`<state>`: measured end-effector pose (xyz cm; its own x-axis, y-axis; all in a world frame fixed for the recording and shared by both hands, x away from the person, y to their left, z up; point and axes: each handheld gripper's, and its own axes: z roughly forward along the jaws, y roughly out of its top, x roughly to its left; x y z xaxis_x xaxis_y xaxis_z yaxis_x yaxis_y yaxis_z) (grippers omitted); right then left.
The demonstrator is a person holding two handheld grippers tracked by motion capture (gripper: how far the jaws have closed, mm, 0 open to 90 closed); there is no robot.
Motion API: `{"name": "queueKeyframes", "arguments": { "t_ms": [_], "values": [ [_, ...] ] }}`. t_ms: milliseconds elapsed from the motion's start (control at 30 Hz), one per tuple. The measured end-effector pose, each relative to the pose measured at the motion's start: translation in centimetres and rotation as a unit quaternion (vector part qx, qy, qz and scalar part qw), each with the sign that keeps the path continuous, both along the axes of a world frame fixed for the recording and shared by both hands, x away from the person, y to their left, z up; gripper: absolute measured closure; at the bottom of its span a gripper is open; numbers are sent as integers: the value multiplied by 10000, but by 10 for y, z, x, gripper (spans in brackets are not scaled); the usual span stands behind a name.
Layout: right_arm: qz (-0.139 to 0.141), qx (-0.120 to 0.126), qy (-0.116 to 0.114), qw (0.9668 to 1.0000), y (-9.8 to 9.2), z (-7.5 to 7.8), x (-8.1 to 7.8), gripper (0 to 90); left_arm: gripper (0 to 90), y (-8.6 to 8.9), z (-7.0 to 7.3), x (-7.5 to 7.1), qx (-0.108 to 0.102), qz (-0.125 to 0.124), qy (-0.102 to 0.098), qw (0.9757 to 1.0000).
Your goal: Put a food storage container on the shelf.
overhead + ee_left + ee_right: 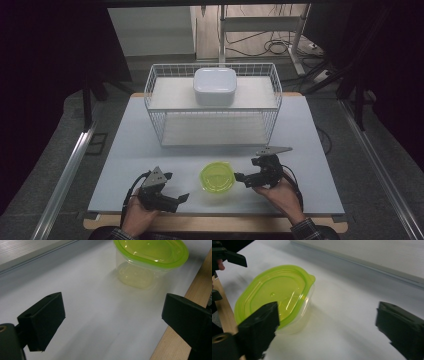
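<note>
A clear plastic tub with a lime-green lid [217, 177] stands near the front edge of the white table [140, 150], between the two hands. My left gripper [176, 187] lies to its left, jaws open and pointing toward it. In the left gripper view [112, 320] the tub [150, 257] sits well beyond the jaws, with nothing between them. My right gripper [245, 169] is just right of the tub and open. In the right gripper view [329, 325] the tub [274, 295] sits by the left jaw, outside the gap.
A white wire basket [150, 87] stands at the back of the table, with a white lidded container [215, 86] on its upper shelf. The table's wooden front edge [175, 340] runs close to the left gripper. Bare tabletop lies between the basket and the tub.
</note>
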<state>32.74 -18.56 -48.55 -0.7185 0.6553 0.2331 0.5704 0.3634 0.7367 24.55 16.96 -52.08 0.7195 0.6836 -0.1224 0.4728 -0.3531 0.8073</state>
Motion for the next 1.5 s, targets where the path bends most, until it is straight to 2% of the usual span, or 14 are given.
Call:
{"name": "queueKeyframes", "arguments": {
  "t_ms": [67, 233, 400, 500, 700, 867, 933, 1067, 1167, 1200, 1267, 1333, 1400, 1500],
  "values": [
    [69, 72, 20, 9999, 3, 3, 0, 186, 45, 0, 0, 0, 16, -3, -4, 10000],
    [150, 358, 318, 9987, 9, 5, 6, 398, 45, -1, 0, 0, 35, -5, -18, 10000],
    [80, 546, 822, 9951, 14, -2, 14, 527, 45, -2, 0, 0, 57, -10, -15, 10000],
    [66, 596, 1004, 9931, 17, -6, 19, 582, 45, -2, 0, 0, 62, -14, -17, 10000],
    [27, 770, 1362, 9877, 20, -12, 25, 696, 45, -2, 0, 0, 66, -21, -18, 10000],
    [2, 1048, 1699, 9799, 18, -15, 28, 794, 45, -2, 0, -1, 67, -26, -19, 10000],
    [1, 1126, 1806, 9771, 17, -15, 28, 803, 45, -2, 0, -1, 70, -25, -21, 10000],
    [14, 1189, 1835, 9758, 18, -14, 27, 813, 45, -2, 0, -1, 75, -27, -21, 10000],
    [34, 1380, 1890, 9722, 18, -11, 26, 821, 45, -2, 0, -1, 78, -27, -22, 10000],
    [15, 1341, 1826, 9740, 18, -9, 26, 821, 45, -2, 0, -1, 76, -27, -23, 10000],
    [6, 1302, 1773, 9755, 17, -8, 26, 821, 45, -2, 0, -1, 80, -25, -22, 10000],
    [-29, 1347, 1822, 9740, 16, -9, 26, 821, 45, -2, 0, 0, 91, -28, -20, 10000],
    [-47, 1337, 1837, 9738, 15, -10, 27, 817, 45, -2, -1, 0, 101, -33, -13, 9999],
    [-113, 1178, 1796, 9766, 14, -11, 28, 794, 45, -3, -1, 0, 130, -23, -15, 9999]
  ]
}}
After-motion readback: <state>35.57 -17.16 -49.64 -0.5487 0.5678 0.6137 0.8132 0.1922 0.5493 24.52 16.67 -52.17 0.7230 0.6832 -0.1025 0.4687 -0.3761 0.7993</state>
